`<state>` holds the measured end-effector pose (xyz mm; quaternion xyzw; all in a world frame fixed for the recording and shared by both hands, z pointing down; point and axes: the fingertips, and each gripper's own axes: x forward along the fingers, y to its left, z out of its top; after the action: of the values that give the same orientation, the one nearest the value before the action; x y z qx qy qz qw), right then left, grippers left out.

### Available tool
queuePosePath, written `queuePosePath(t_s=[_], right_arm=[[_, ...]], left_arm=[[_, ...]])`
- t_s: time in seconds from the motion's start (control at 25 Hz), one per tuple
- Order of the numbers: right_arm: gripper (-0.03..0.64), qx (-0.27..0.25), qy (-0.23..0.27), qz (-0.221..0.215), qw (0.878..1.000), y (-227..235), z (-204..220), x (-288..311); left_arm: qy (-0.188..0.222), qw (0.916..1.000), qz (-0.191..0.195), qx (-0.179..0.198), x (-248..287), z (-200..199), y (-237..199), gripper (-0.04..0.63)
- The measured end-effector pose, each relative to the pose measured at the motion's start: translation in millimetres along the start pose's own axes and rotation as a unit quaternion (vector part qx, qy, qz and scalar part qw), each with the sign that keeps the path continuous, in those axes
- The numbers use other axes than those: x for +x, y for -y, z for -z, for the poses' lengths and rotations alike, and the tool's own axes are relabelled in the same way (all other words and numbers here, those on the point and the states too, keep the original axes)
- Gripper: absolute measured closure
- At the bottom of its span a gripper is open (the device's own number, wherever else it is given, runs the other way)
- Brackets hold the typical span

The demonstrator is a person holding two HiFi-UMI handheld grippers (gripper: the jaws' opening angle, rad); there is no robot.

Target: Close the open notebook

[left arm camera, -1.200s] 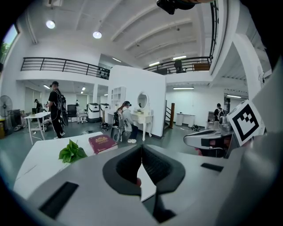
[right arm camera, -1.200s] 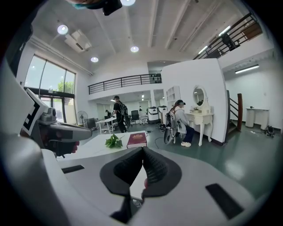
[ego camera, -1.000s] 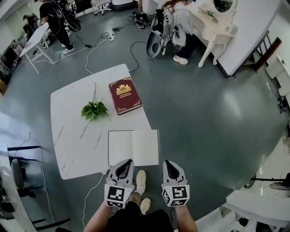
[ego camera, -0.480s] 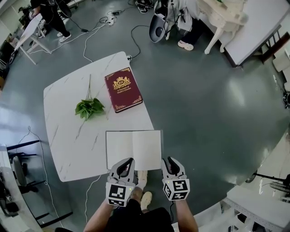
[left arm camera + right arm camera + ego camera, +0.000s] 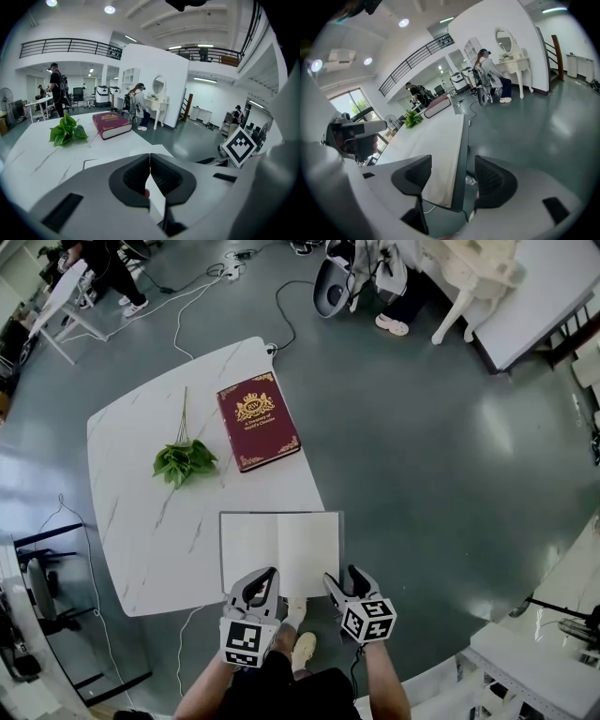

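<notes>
The open notebook (image 5: 281, 552) lies flat with blank white pages at the near edge of the white marble table (image 5: 141, 521). My left gripper (image 5: 262, 577) hovers at the notebook's near left corner, and in the left gripper view (image 5: 150, 157) its jaws meet with nothing gripped; the notebook (image 5: 101, 162) shows just beyond them. My right gripper (image 5: 338, 581) is at the near right corner. Its jaws (image 5: 453, 165) are opening, and the notebook's right page and dark cover edge (image 5: 440, 154) lie between them untouched.
A thick red book (image 5: 258, 420) and a sprig of green leaves (image 5: 185, 462) lie farther back on the table. Cables (image 5: 281, 315) run over the grey floor. People stand by a white dressing table (image 5: 469, 273) and a desk (image 5: 61, 296).
Both grippers have come down to the notebook's near edge. The right gripper has rolled and its jaws have gone from shut to wide apart. The left gripper stays shut.
</notes>
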<state>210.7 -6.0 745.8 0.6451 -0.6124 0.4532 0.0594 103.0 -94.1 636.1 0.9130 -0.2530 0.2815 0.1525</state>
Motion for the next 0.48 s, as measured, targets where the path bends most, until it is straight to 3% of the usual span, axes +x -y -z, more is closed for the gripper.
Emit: queuePosePath(t_s=[0.32, 0.48], right_arm=[[0.327, 0.006, -0.014, 0.000, 1.000, 6, 5, 14], [0.363, 0.004, -0.021, -0.006, 1.000, 2, 5, 14]], left_arm=[[-0.008, 0.9999, -0.001, -0.007, 10, 7, -11, 0.571], [-0.008, 0.9999, 0.001, -0.008, 11, 6, -13, 0.571]])
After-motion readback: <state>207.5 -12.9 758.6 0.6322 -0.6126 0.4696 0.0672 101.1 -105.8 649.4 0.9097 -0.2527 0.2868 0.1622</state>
